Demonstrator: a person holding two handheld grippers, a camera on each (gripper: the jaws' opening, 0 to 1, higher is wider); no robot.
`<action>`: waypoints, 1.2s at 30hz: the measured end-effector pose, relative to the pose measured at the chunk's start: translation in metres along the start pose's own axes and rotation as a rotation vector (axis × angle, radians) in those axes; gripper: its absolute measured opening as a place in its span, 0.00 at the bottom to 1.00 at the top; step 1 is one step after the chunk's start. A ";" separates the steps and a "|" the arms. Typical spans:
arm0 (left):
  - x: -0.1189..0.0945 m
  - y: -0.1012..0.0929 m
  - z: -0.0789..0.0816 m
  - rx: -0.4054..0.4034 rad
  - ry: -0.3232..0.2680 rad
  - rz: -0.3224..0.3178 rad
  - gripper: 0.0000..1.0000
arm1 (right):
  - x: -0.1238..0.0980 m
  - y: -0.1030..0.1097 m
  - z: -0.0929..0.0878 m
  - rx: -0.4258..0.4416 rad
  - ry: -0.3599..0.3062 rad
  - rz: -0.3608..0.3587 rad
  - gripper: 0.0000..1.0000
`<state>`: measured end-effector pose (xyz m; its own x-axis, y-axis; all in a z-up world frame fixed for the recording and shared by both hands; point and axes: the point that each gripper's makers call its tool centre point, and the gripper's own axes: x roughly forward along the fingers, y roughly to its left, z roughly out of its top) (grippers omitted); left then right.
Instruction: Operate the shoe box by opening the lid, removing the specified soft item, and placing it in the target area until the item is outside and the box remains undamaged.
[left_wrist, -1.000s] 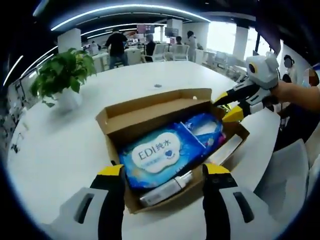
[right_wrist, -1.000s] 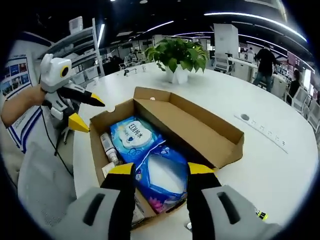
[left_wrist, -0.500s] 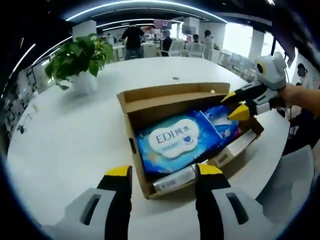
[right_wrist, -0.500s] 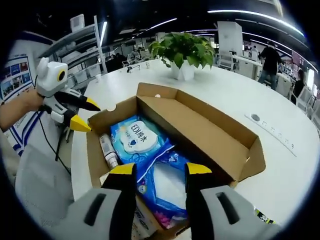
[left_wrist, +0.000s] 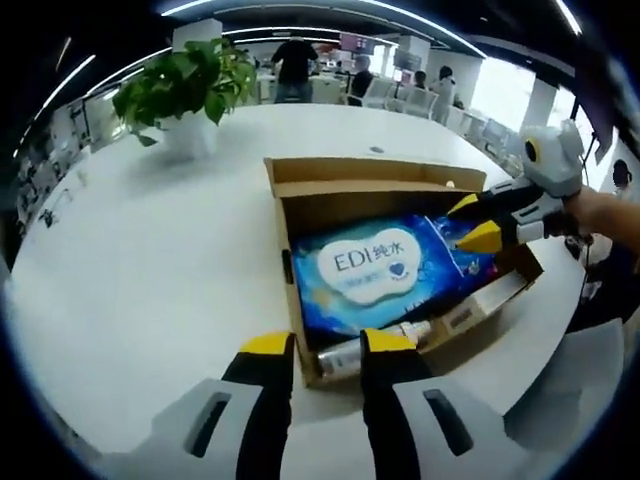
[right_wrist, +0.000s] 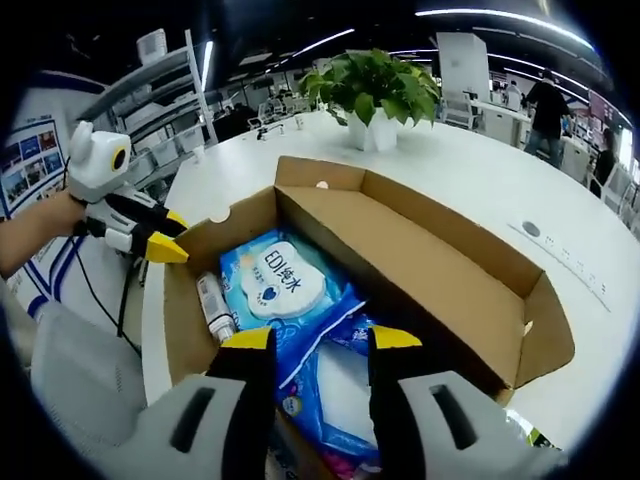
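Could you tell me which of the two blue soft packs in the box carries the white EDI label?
The wet-wipes pack beside the tube; the tissue pack between the right gripper's jaws has none.

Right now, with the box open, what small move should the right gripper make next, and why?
Probably lower the right gripper onto the tissue pack: its jaws are open directly above it, and the box lid is already folded back.

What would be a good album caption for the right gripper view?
Right tool poised over an open cardboard box holding a blue wipes pack, with the left tool at its far end.
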<state>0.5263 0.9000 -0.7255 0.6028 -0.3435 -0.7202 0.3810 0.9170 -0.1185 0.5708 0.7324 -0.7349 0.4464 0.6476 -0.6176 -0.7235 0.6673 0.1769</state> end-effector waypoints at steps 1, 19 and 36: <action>0.001 0.004 0.000 -0.005 0.002 0.011 0.18 | 0.002 0.000 0.000 0.005 0.004 0.001 0.31; 0.002 0.012 -0.003 -0.048 0.018 0.022 0.05 | 0.029 0.003 -0.005 0.083 0.031 0.002 0.25; 0.004 0.015 -0.004 -0.058 0.011 0.029 0.04 | 0.028 0.005 -0.006 0.118 0.042 -0.021 0.01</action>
<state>0.5315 0.9136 -0.7332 0.6047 -0.3149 -0.7316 0.3225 0.9367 -0.1366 0.5764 0.7518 -0.7553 0.4364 0.6187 -0.6533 -0.6460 0.7209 0.2511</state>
